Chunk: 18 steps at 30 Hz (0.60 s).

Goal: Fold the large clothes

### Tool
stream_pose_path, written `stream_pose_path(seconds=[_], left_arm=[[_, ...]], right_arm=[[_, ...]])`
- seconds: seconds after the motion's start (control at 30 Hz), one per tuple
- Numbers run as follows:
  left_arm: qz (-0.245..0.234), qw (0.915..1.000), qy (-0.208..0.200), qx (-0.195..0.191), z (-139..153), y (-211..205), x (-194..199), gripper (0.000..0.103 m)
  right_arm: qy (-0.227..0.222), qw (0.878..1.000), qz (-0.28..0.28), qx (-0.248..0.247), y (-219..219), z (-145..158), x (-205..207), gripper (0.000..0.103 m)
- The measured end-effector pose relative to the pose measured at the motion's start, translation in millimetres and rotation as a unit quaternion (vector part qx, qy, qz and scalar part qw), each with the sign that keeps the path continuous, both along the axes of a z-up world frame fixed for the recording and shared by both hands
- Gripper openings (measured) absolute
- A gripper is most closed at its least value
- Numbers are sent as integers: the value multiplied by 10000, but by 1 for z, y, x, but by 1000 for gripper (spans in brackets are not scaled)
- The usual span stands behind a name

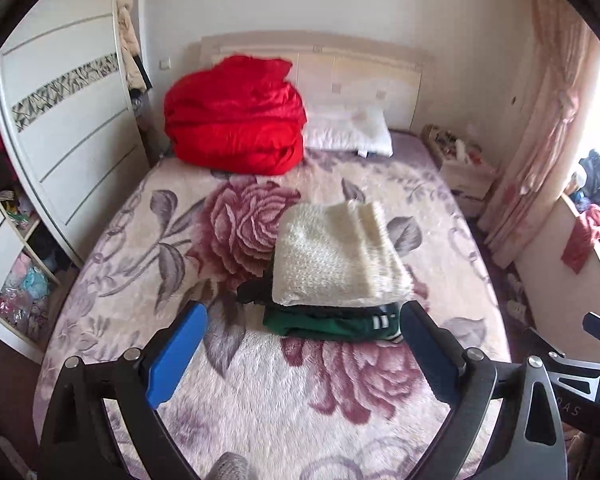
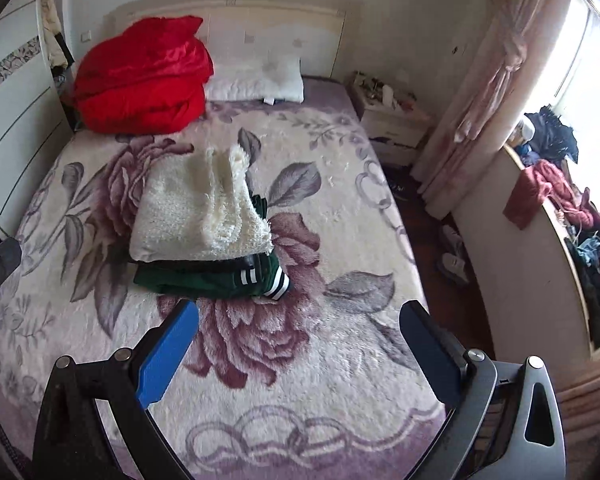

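A folded cream knitted sweater (image 1: 340, 256) lies on top of a folded green garment with white stripes (image 1: 332, 322), stacked in the middle of the bed. The stack also shows in the right wrist view, the sweater (image 2: 196, 216) over the green garment (image 2: 216, 278). My left gripper (image 1: 302, 322) is open and empty, just short of the stack's near edge. My right gripper (image 2: 300, 316) is open and empty, above the blanket to the near right of the stack.
The bed has a floral plush blanket (image 1: 300, 400). A red folded quilt (image 1: 236, 116) and a white pillow (image 1: 348, 132) lie at the headboard. A white wardrobe (image 1: 60, 120) stands left. A nightstand (image 2: 392, 116), a pink curtain (image 2: 484, 80) and a cluttered counter (image 2: 572, 216) stand right.
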<state>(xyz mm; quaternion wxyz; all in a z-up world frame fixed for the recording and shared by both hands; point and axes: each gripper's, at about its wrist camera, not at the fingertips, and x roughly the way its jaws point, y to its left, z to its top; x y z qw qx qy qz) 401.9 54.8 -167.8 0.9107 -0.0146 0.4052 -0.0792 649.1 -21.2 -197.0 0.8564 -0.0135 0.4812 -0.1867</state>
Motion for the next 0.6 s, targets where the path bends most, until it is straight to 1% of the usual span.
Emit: stream_pose_path(seconds=[0.03, 0.1, 0.2, 0.33, 0.43, 0.6], left_arm=[[18, 10000, -28, -21, 8, 2, -9, 98], [-6, 9998, -181, -44, 35, 3, -36, 98], [10, 9995, -325, -16, 61, 4, -68, 98], [-12, 9993, -377, 8, 85, 6, -105, 98], [-51, 9992, -375, 107, 97, 6, -130, 98], [28, 9995, -309, 58, 112, 10, -160, 98]], right_arm=[[-79, 10000, 1, -27, 2, 17, -15, 102], [-227, 9997, 22, -58, 8, 47, -41, 102], [-497, 9987, 83, -108, 16, 91, -83, 102], [-780, 9968, 169, -92, 25, 137, -131, 102], [-937, 9953, 226, -65, 31, 164, -167, 102], [-1018, 9942, 353, -15, 39, 193, -211, 102]])
